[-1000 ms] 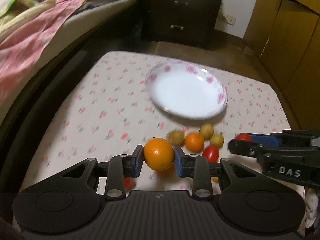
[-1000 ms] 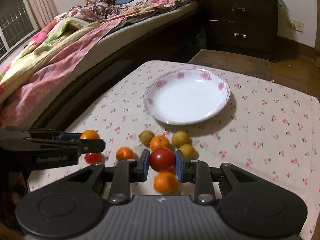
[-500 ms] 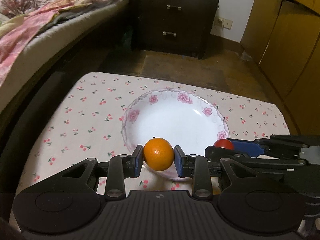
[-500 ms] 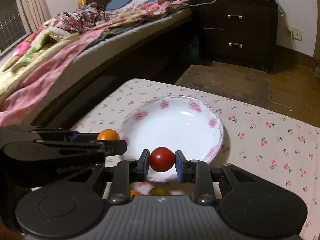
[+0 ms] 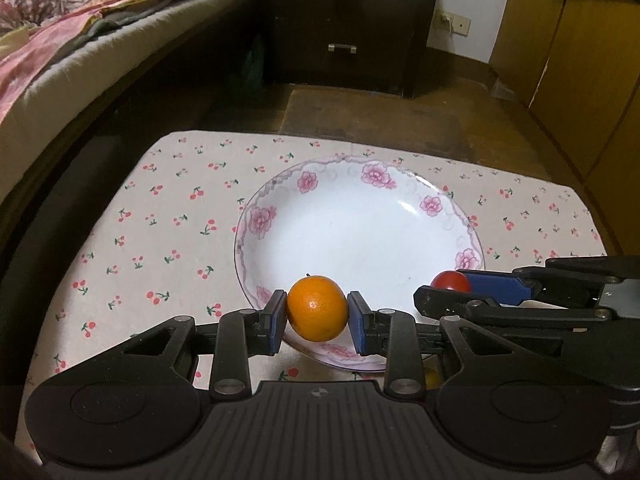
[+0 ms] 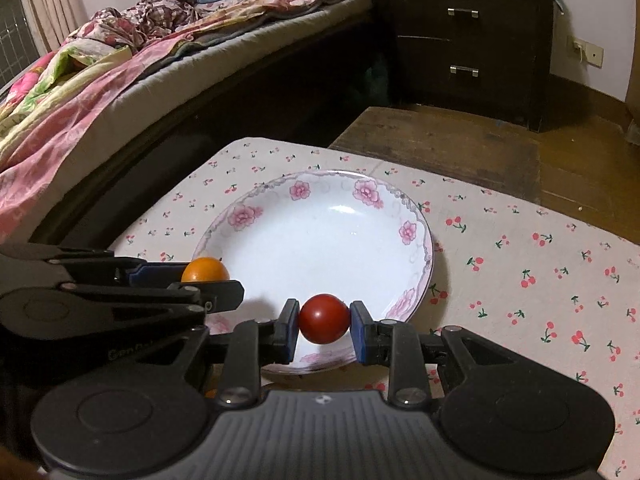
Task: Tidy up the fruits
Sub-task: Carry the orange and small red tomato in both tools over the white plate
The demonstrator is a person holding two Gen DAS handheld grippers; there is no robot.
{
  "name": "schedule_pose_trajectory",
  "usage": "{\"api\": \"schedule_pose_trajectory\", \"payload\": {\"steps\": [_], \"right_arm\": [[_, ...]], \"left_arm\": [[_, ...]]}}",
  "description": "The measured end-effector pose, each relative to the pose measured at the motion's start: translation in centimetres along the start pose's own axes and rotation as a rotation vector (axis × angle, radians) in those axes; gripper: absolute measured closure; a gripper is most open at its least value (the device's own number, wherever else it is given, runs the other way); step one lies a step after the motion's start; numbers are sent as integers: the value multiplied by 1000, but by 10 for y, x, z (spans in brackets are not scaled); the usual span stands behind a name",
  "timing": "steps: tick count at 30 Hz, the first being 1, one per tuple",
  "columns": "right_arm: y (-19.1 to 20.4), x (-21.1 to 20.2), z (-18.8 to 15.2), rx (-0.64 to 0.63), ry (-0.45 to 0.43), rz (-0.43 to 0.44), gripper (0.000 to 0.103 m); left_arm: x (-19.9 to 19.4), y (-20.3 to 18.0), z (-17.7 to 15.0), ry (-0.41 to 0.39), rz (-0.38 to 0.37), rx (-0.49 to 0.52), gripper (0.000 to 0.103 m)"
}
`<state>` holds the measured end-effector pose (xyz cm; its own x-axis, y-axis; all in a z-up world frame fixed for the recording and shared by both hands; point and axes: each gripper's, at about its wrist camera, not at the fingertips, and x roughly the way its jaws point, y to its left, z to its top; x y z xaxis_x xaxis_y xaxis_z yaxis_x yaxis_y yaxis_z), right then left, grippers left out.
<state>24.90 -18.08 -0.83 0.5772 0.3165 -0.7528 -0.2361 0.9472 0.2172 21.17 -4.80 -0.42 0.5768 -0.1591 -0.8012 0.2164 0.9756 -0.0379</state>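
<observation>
A white plate with pink flowers (image 5: 372,178) (image 6: 416,216) lies on the cherry-print cloth. My left gripper (image 5: 317,314) is shut on an orange (image 5: 317,307), which hangs over the plate's near rim. My right gripper (image 6: 324,322) is shut on a red tomato (image 6: 324,318), also over the near rim. In the left wrist view the right gripper (image 5: 448,286) comes in from the right with the tomato (image 5: 450,280). The right wrist view has the left gripper (image 6: 208,280) at the left with the orange (image 6: 205,270). The other fruits lie hidden beneath the grippers.
The cloth-covered table (image 5: 168,216) (image 6: 540,264) ends at a far edge just behind the plate. A bed with pink bedding (image 6: 100,92) runs along the left. A dark drawer chest (image 5: 348,24) stands behind, with wooden cabinets (image 5: 580,60) at the right.
Both grippers have carried their fruit forward from the pile of fruits to above the plate's near rim. The pile has dropped out of sight below them. Both grips are unchanged.
</observation>
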Motion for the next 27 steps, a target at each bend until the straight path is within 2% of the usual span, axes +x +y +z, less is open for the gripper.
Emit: {"api": "schedule_pose_trajectory", "payload": {"steps": [6,27], "right_arm": [[-1,5,-2,-4,11,-4,72],[-1,6,-2,-10,2,-22,71]], "left_arm": [[3,-3,-2,1,16,22,64],[5,-2,-2,5,15,6,61]]}}
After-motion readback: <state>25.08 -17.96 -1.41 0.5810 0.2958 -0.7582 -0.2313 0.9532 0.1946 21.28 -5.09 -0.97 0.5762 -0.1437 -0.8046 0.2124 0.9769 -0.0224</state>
